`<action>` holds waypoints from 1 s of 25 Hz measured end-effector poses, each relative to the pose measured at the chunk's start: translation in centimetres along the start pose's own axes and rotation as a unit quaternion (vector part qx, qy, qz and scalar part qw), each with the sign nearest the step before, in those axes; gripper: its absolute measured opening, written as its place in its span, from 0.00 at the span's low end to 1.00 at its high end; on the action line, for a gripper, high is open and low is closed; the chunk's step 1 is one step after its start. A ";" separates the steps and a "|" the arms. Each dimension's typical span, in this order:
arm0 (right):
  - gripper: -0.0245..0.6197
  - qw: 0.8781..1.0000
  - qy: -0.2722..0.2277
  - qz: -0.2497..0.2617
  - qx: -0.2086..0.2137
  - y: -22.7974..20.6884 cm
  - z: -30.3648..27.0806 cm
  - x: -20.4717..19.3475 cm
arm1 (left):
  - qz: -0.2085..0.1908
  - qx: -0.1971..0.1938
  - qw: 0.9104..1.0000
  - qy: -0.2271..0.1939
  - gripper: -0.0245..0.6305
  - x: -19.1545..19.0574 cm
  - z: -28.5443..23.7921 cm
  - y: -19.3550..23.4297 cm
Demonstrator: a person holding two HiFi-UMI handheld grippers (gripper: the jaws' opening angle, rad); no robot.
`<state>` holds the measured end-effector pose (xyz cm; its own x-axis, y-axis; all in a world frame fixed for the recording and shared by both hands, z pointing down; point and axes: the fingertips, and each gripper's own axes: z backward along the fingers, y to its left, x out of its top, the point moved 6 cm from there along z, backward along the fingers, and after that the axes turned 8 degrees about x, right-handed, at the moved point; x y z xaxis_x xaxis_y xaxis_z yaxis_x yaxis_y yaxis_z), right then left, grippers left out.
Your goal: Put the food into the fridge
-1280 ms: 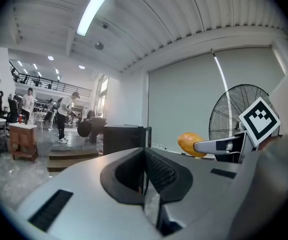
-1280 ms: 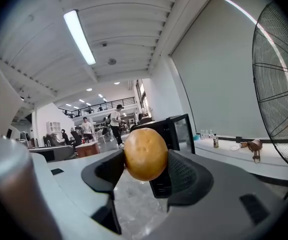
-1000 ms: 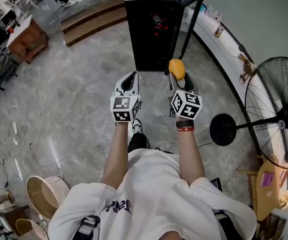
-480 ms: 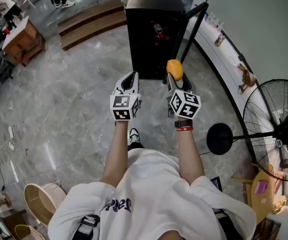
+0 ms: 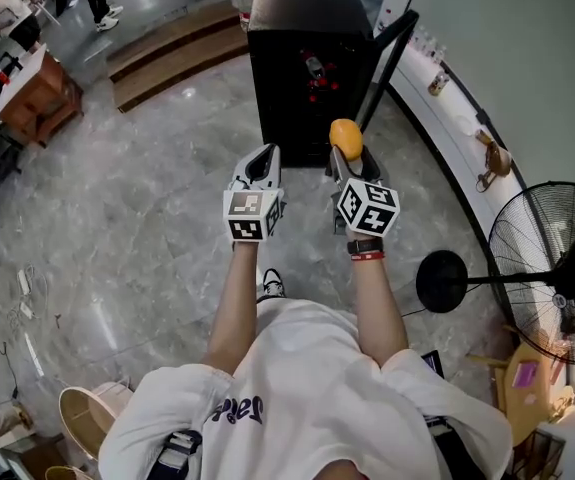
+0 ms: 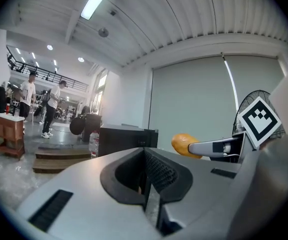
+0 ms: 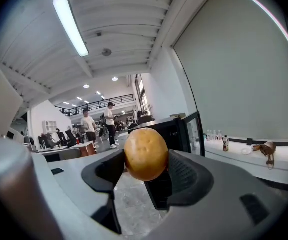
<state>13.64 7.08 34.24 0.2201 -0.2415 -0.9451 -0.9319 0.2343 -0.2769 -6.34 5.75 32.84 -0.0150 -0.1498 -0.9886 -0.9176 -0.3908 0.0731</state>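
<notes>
Right gripper (image 5: pixel 346 156) level, clamping orange food (image 5: pixel 345 137)

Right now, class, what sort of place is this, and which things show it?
Probably an open-plan lab or workshop hall, not a home kitchen: a wide polished stone floor, a black fridge standing alone on it, a pedestal fan, and people at desks.

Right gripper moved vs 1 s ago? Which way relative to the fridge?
Yes. The right gripper, shut on the orange food, has moved forward toward the black fridge; the gap between them has shrunk.
</notes>
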 end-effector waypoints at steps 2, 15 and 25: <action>0.49 1.000 0.003 -0.004 -0.002 -0.1 -1.3 -0.1 | 0.000 -0.004 1.000 0.003 0.06 0.0 -1.1 0.7; 0.49 1.000 0.003 -0.010 0.002 3.0 -10.6 -0.4 | 0.001 -0.020 1.000 0.002 0.06 0.3 -6.3 8.1; 0.49 1.000 0.013 -0.023 0.007 2.2 -17.6 -0.5 | 0.012 -0.045 0.999 0.013 0.06 -0.6 -11.0 10.8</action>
<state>6.43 -8.87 37.21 0.2545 -0.2760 -0.9268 -0.9169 0.2359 -0.3220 -11.89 -8.35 35.67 -0.0250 -0.1841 -0.9826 -0.8781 -0.4657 0.1096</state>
